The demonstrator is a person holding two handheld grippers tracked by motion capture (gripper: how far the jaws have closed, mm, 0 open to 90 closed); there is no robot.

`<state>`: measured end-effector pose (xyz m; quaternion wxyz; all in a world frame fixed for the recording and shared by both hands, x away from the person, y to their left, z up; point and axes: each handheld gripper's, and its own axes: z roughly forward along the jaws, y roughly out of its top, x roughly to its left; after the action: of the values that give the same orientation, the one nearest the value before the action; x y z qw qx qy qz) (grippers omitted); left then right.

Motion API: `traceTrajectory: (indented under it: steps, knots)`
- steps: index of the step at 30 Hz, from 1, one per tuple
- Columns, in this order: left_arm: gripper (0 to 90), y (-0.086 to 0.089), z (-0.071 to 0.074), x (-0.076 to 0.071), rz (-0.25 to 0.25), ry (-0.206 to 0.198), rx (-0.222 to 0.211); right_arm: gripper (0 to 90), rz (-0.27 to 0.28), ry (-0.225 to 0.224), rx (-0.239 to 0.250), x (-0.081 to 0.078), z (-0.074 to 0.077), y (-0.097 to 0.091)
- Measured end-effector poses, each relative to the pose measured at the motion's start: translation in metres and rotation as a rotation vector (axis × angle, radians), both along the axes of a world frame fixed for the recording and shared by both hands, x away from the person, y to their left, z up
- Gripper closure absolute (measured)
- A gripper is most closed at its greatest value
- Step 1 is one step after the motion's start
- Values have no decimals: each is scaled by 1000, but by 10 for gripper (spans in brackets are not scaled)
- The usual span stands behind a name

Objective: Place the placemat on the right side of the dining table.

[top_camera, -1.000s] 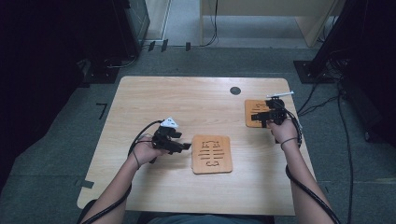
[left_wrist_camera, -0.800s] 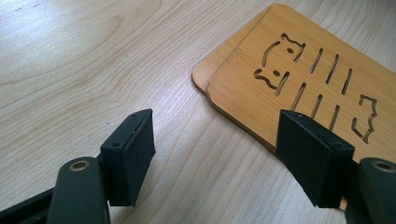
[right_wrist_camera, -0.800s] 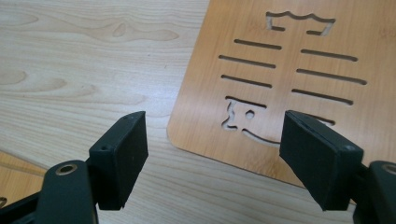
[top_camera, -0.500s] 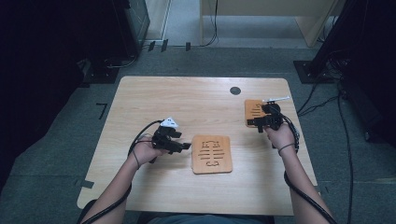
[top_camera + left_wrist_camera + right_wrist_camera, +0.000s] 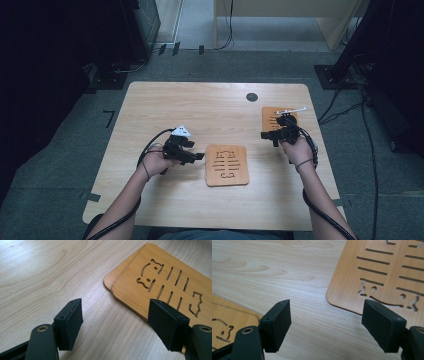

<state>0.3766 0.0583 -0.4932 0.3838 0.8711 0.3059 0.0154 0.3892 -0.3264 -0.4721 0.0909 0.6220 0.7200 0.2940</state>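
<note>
A pale wooden table [image 5: 200,115] stands on grey floor. Near its middle lies a stack of two bamboo trivets [image 5: 227,165], cut with fish-bone slots; another trivet [image 5: 272,117] lies by the right edge. The left gripper [image 5: 197,156] hovers just beside the stack, the right gripper [image 5: 265,135] by the far trivet, both spread wide and empty.

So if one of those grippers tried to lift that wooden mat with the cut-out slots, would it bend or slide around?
The wooden mat looks thin and rigid, so it would probably stay stiff. It lies flat on the smooth table, so a push would likely slide it. Its low edge may be awkward to grip.
</note>
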Motion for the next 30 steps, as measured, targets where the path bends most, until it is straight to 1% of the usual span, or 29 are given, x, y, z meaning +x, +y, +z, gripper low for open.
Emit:
traceTrajectory:
  steps: [12, 21, 24, 27, 30]
  knots:
    - [274, 1, 0, 0, 3, -1, 0, 238, 46, -20, -17, -10, 2, 12]
    - [274, 0, 0, 1, 1, -1, 0, 238, 63, -28, -21, -18, 3, 17]
    - [274, 0, 0, 1, 0, -3, 1, 237, 78, -36, -33, -21, 4, 21]
    - [273, 0, 0, 1, 1, -3, 2, 237, 88, -42, -32, -25, 4, 26]
    - [274, 1, 0, 1, 0, -4, 2, 238, 106, -37, -31, -29, 4, 32]
